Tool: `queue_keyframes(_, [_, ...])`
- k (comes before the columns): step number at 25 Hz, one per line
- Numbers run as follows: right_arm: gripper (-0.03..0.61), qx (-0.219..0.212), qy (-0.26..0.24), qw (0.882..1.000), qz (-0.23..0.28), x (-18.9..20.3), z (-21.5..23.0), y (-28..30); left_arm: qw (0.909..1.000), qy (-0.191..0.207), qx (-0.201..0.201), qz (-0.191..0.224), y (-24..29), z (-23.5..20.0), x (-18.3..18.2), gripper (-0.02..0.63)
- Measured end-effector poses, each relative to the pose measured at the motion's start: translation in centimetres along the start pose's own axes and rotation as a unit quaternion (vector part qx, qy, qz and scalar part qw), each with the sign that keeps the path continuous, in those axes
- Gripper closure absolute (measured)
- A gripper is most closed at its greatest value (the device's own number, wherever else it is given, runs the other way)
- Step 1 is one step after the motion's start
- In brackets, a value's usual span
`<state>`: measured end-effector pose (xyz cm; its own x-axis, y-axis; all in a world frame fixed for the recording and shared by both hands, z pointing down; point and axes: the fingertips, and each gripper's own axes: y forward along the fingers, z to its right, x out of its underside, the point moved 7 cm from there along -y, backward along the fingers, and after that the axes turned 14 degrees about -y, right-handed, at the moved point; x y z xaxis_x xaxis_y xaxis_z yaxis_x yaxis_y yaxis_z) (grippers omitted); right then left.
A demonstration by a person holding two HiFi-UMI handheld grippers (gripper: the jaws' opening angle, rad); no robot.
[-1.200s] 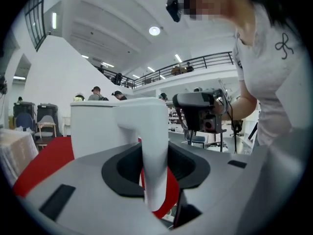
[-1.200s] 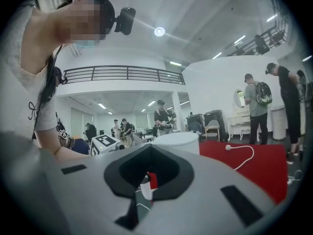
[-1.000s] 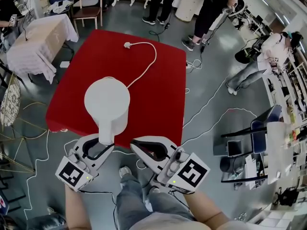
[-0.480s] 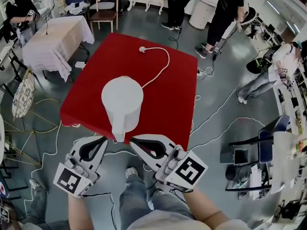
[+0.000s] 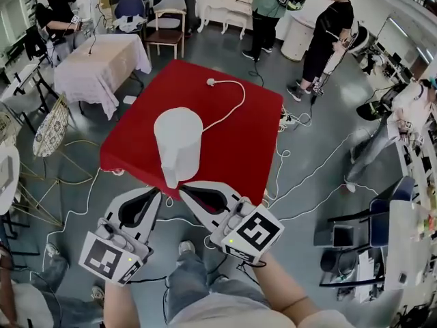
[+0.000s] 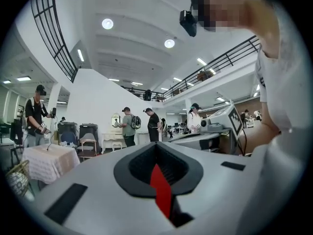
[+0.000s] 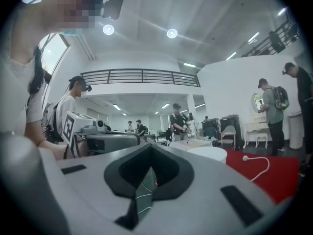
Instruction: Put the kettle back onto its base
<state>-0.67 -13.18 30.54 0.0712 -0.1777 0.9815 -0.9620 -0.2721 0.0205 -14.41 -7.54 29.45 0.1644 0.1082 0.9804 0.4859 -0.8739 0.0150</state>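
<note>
A white kettle (image 5: 178,139) stands upright on the red table (image 5: 235,149), its handle (image 5: 171,175) toward me. Its base is hidden under it; only the white cord (image 5: 229,111) and plug (image 5: 211,82) show. My left gripper (image 5: 158,192) hangs off the table's near edge, just short of the handle. Its jaws have just been closing and are shut with nothing between them. My right gripper (image 5: 183,188) is beside it, shut and empty. The right gripper view shows the kettle's top (image 7: 208,153) and the plug (image 7: 245,157). In the left gripper view, the left gripper (image 6: 156,148) shows only a sliver of red.
A table with a white cloth (image 5: 102,70) stands at the far left with chairs (image 5: 167,16) behind it. People (image 5: 328,36) stand beyond the red table. Cables (image 5: 307,176) trail over the grey floor on the right. My legs (image 5: 194,285) are below the grippers.
The left gripper, open around the kettle's handle a second ago, let go, drew back toward me and shut. Both grippers rose and pulled away from the table's edge.
</note>
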Motion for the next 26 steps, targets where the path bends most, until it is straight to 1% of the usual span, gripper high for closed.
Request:
queue_keyframes(5, [0.571,-0.017,-0.014,1.0,0.008,-1.3,-1.8,-1.3,0.9996,-0.009,-0.026,0.009,-1.3,2.7,-0.3,0.603])
queue_keyframes(14, [0.571,-0.036,-0.018,0.999,0.017,-3.0,-3.9,-4.5,0.9981,-0.003,-0.06,0.012,-3.2,6.7,-0.4,0.603])
queue_keyframes(20, [0.571,-0.038,-0.023,0.999,0.023,-3.7,-4.4,-5.4,0.9978,0.01,-0.065,0.011,-3.2,8.2,-0.5,0.603])
queue_keyframes(26, [0.571,-0.039,-0.029,0.998,0.031,-4.5,-4.5,-6.4,0.9978,0.014,-0.062,0.016,-2.9,9.4,-0.9,0.603])
